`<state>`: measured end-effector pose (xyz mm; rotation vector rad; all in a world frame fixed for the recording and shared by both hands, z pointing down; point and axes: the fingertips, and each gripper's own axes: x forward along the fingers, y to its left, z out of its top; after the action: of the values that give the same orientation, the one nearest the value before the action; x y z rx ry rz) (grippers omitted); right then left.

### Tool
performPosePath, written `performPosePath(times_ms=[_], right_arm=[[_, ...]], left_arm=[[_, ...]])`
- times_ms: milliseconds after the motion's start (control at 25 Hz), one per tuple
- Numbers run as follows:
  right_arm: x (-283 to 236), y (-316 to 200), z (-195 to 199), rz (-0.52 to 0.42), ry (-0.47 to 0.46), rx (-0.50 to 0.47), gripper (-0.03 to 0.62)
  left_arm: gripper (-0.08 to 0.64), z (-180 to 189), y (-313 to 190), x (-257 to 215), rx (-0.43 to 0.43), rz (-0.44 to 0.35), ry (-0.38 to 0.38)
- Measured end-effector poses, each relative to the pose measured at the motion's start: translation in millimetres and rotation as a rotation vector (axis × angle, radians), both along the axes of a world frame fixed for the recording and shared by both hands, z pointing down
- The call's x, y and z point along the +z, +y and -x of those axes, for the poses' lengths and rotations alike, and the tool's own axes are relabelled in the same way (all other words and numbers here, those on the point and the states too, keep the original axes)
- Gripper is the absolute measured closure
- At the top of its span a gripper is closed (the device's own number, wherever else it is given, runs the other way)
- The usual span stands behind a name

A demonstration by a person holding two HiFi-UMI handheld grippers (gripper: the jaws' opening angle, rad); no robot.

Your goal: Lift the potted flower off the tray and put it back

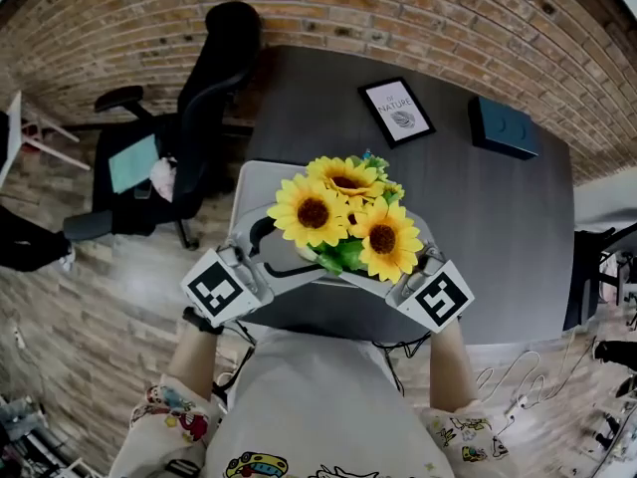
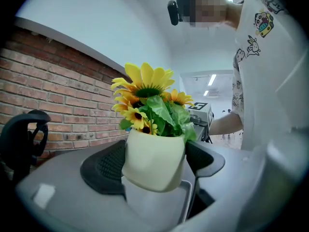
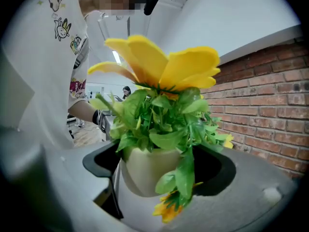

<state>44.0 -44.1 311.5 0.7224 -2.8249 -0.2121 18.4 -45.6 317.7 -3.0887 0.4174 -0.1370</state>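
Your left gripper (image 2: 153, 164) and right gripper (image 3: 157, 167) both have their fingers clenched on the potted flower (image 1: 343, 217), with the pot wedged between each pair from opposite sides. It hangs slightly tilted, just above the tray (image 1: 254, 182). Below is the dark tabletop (image 1: 478, 207), with a framed print (image 1: 396, 111) beyond the fingers. A brick wall (image 1: 398, 18) and an office chair (image 1: 214, 78) are further off.

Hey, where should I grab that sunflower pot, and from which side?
Grip the cream pot on its bare wall below the rim, coming in level from the side, under the leaves. The sunflowers spread wide over the top, blocking any approach from above. The left claw and right claw both straddle it so, from opposite sides.
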Motion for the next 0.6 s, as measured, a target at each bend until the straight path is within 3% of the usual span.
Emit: performPosePath(times_ms=[120,360,600], right_arm=[[1,10,-5,-0.007,0.048,-0.015,0.140],[-7,17,-5,-0.027,0.012,-0.019,0.140],[-3,18,-9,0.005,0.084,-0.010,0.140]], left_arm=[[0.147,-3,9,-2,-0.016,0.006,0.009],[0.149,-5,17,-4,-0.023,-0.003,-0.003],[0.149,-6,17,-8,-0.017,0.015,-0.002]])
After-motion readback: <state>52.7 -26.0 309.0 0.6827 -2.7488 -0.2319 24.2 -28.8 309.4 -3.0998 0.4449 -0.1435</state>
